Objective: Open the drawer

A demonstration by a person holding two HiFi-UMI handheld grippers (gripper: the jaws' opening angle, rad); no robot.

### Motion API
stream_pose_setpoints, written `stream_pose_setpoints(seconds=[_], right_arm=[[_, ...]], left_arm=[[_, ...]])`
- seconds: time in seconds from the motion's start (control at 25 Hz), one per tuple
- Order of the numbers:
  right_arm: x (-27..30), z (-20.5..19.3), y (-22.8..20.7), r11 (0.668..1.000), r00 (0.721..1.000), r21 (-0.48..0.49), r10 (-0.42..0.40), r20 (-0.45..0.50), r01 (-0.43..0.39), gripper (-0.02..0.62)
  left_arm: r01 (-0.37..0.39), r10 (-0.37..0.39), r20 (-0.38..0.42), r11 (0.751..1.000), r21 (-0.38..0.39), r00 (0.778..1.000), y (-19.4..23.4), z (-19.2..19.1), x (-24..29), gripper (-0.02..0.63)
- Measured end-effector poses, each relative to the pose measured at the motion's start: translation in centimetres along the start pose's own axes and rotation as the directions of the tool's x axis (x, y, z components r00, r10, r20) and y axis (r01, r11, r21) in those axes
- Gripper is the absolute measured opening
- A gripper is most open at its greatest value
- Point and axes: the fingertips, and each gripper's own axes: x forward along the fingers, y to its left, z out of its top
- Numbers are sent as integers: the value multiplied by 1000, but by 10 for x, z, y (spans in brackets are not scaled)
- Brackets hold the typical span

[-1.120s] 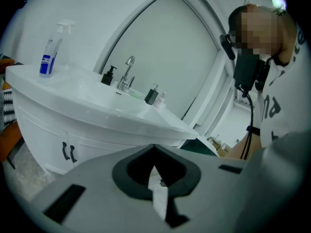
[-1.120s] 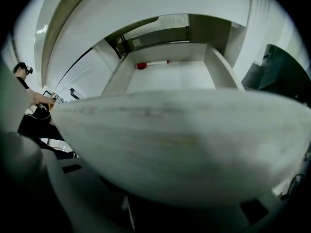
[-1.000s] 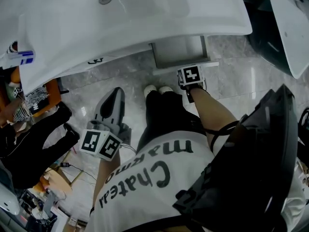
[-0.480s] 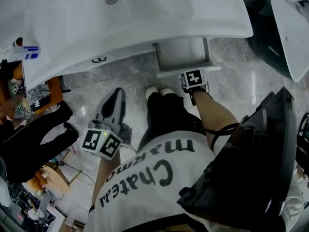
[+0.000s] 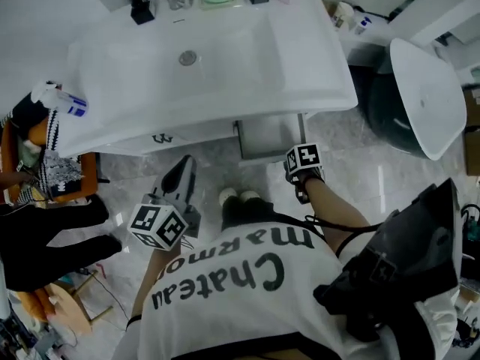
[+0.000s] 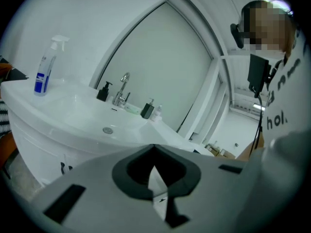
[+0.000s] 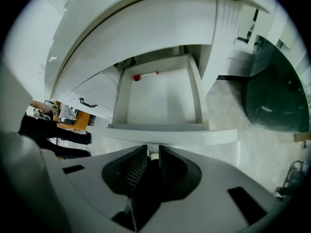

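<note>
Drawer (image 7: 160,101) sat pulled out under the sink (image 5: 217,81); right gripper (image 7: 152,152) jaws were just narrowing, slightly apart, empty; left gripper (image 6: 154,148) closed, empty.

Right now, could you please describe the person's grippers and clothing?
Both the left gripper and right gripper are pale grey plastic shells, each with a white cube of black square markers. The right one's dark ribbed pads have just been closing on nothing. The person wears a white T-shirt with black lettering.
</note>
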Motion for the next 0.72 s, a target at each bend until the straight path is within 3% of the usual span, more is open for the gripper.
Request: stream_pose_setpoints(seconds=[0.12, 0.24, 0.36, 0.44, 0.52, 0.64, 0.72], right_arm=[[-35, 8, -13, 999, 998, -18, -48, 46, 49, 27], [-78, 24, -23, 998, 982, -31, -54, 182, 60, 11], [-143, 48, -35, 996, 922, -18, -76, 379, 89, 11], [-197, 69, -42, 996, 846, 26, -82, 527, 80, 11], [-251, 90, -42, 998, 747, 46, -58, 663, 36, 11], [-323, 114, -26, 1000, 587, -3, -10, 809, 22, 11], [-356, 124, -9, 998, 510, -55, 25, 860, 44, 11]], left_arm=[[20, -21, 23, 1000, 16, 1000, -2, 17, 8, 3], [33, -33, 33, 999, 10, 999, -4, 26, 12, 2], [50, -50, 24, 999, -2, 998, -8, 34, 13, 3], [59, -59, 12, 998, -10, 998, -11, 43, 15, 3], [72, -72, 3, 997, -15, 997, -16, 53, 19, 3], [108, -108, 20, 994, 8, 994, -30, 76, 27, 3], [142, -144, 41, 989, 37, 989, -43, 91, 30, 3]])
